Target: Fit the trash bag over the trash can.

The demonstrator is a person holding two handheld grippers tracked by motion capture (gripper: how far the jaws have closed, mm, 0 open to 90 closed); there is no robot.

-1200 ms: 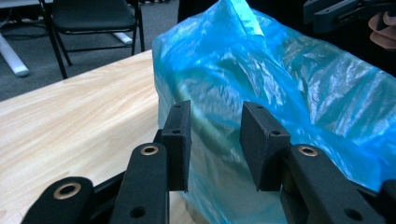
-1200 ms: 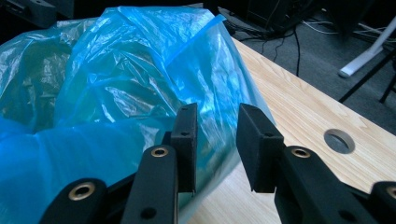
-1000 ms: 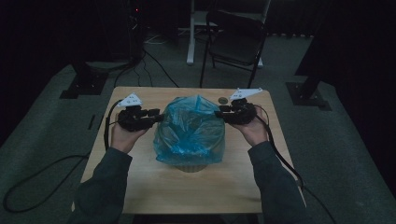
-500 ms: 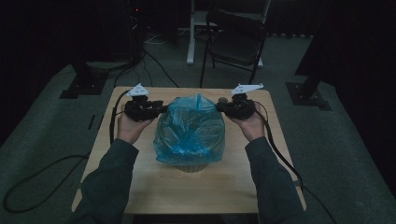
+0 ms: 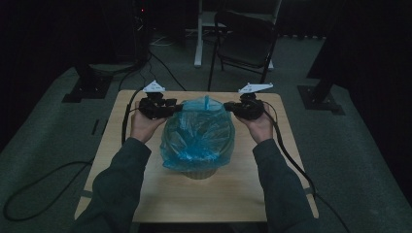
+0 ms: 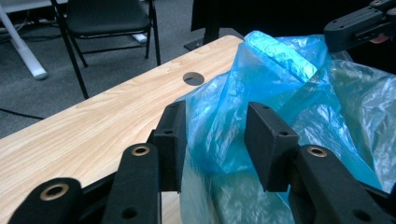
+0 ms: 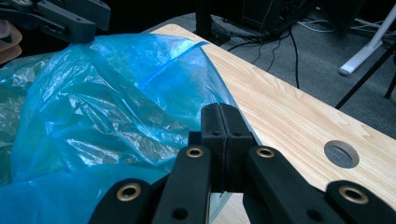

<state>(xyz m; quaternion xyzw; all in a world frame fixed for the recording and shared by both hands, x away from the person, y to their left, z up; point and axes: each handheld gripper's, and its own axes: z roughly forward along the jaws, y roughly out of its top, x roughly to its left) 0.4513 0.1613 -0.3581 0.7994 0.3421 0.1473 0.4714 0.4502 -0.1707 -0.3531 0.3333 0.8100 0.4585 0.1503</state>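
A crumpled blue plastic bag (image 5: 199, 136) lies draped over a round bin (image 5: 198, 172) in the middle of the wooden table (image 5: 145, 194). My left gripper (image 5: 177, 108) is at the bag's far left side. In the left gripper view its jaws (image 6: 215, 140) stand apart and have just been opening, with a fold of the bag (image 6: 280, 60) loose between them. My right gripper (image 5: 228, 106) is at the bag's far right side. In the right gripper view its jaws (image 7: 223, 130) are shut, pinching the edge of the bag's film (image 7: 102, 93).
A round hole (image 6: 193, 78) is cut in the tabletop near the far edge, behind the bag. A black chair (image 5: 245, 34) and a white stand leg are on the floor beyond the table. Cables trail from both grippers off the table's sides.
My left hand has moved away from the person toward the table's far edge, and its jaws stand wider. The right jaws have closed on the bag's edge.
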